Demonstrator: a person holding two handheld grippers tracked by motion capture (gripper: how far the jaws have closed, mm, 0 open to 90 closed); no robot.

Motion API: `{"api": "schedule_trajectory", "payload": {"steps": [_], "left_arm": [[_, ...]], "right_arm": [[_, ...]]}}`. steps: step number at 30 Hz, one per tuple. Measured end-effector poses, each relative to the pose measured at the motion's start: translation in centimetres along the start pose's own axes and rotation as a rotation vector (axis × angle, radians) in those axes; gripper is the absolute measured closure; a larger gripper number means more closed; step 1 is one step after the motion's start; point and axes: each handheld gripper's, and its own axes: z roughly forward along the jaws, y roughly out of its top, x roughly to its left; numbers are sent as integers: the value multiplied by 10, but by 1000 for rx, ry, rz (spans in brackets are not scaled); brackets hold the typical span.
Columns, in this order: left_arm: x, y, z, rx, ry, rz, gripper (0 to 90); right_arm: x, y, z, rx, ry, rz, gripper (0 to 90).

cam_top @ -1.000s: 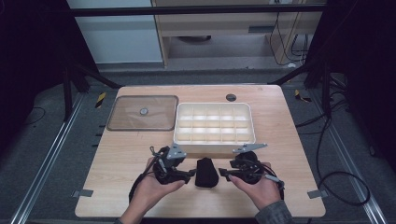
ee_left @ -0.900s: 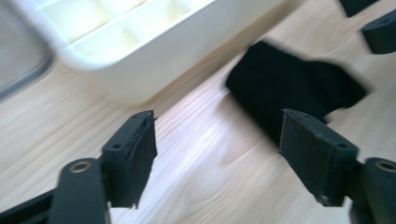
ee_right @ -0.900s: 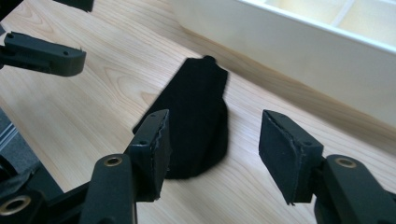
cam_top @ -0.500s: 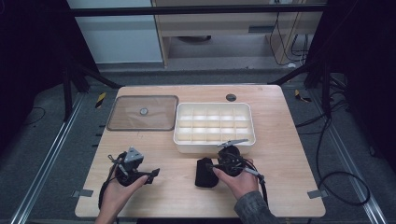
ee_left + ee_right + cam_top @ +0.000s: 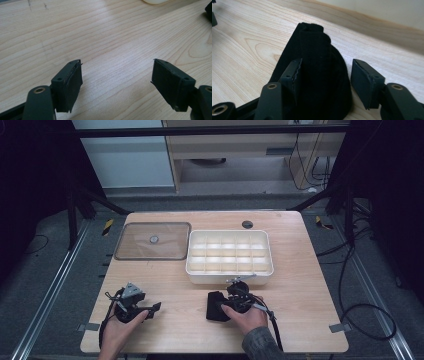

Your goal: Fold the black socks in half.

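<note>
Overhead camera; two close, table-level gripper cameras.

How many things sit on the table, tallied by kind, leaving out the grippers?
Clear lid: 1
White compartment tray: 1
Black fabric piece: 1
Dark round disc: 1
Total: 4

Light wooden table (image 5: 310, 285), and on it a white plastic compartment tray (image 5: 229, 273) sits centre-back, its clear flat lid (image 5: 153, 240) lying just beside it to the left. Left hand (image 5: 119, 327) holds the left gripper (image 5: 152, 308) low over bare wood near the front-left corner. Right gripper (image 5: 217, 306) (just in front of the tray) is up against a small black fabric bundle (image 5: 214, 305); whether it is clamped is unclear from here.
</note>
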Motion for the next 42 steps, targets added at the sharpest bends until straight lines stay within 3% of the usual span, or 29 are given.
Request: {"api": "schedule_trajectory", "payload": {"steps": [4, 9, 13, 17, 19, 24, 28, 35, 42], "left_arm": [[2, -1, -1, -4, 0, -11, 243], [6, -2, -1, -7, 6, -22, 243], [13, -3, -3, -14, 33, -29, 212], [23, -5, -5, -26, 81, -28, 127], [28, -6, -5, -26, 96, -8, 71], [36, -7, -5, -27, 141, -24, 53], [38, -8, -6, -23, 145, -15, 46], [40, -11, -1, 1, 146, -13, 44], [43, -13, 4, 22, 144, -17, 43]], "right_arm": [[1, -4, 2, -2, 31, 10, 482], [0, -3, -1, -5, 70, -15, 662], [-1, -1, -7, -17, 93, -11, 690], [-6, -3, -27, -63, 64, -34, 688], [-11, -3, -40, -81, 39, -46, 687], [-27, -2, -70, -111, -15, -54, 687], [-34, 1, -89, -122, -52, -81, 684], [-53, 8, -124, -173, -101, -71, 683], [-69, 23, -143, -193, -153, -69, 679]]}}
